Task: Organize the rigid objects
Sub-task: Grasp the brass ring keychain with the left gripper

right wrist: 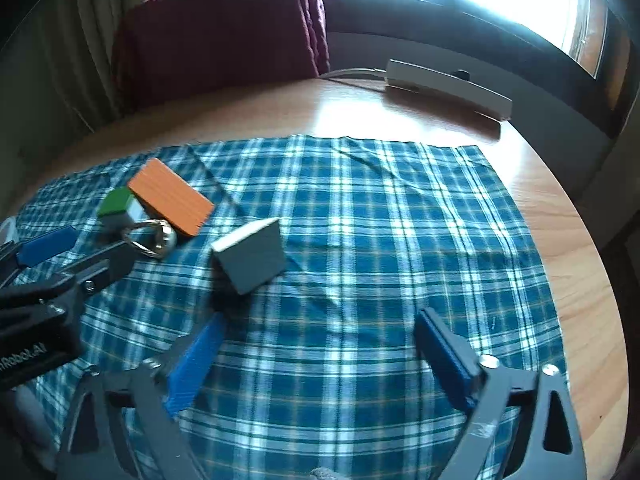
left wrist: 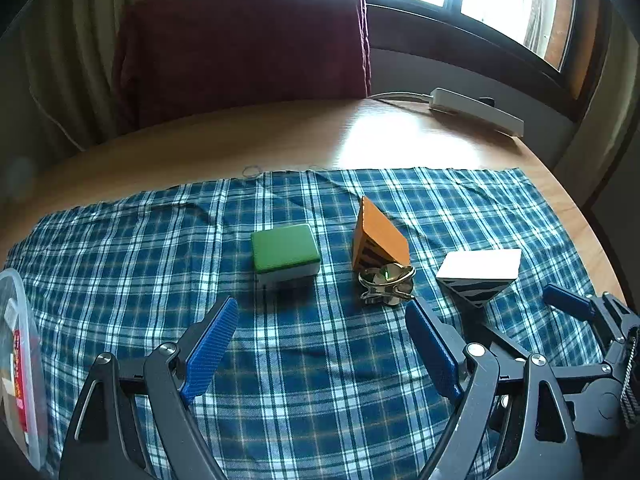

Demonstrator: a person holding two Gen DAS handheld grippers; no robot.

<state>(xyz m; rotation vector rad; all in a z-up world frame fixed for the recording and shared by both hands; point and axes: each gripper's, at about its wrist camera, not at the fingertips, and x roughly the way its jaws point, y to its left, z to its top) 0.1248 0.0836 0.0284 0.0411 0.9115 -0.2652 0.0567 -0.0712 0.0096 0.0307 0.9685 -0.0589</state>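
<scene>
On the blue plaid cloth lie a green-topped block, an orange wedge with black stripes, a shiny metal ring piece just in front of the wedge, and a white wedge with a zebra-striped side. My left gripper is open, its blue pads short of the green block and the ring. My right gripper is open too, with the white wedge just beyond its left pad. The right view also shows the orange wedge, green block and ring.
A clear plastic container sits at the cloth's left edge. A white power strip lies at the far right of the round wooden table. A dark red covered chair stands behind the table.
</scene>
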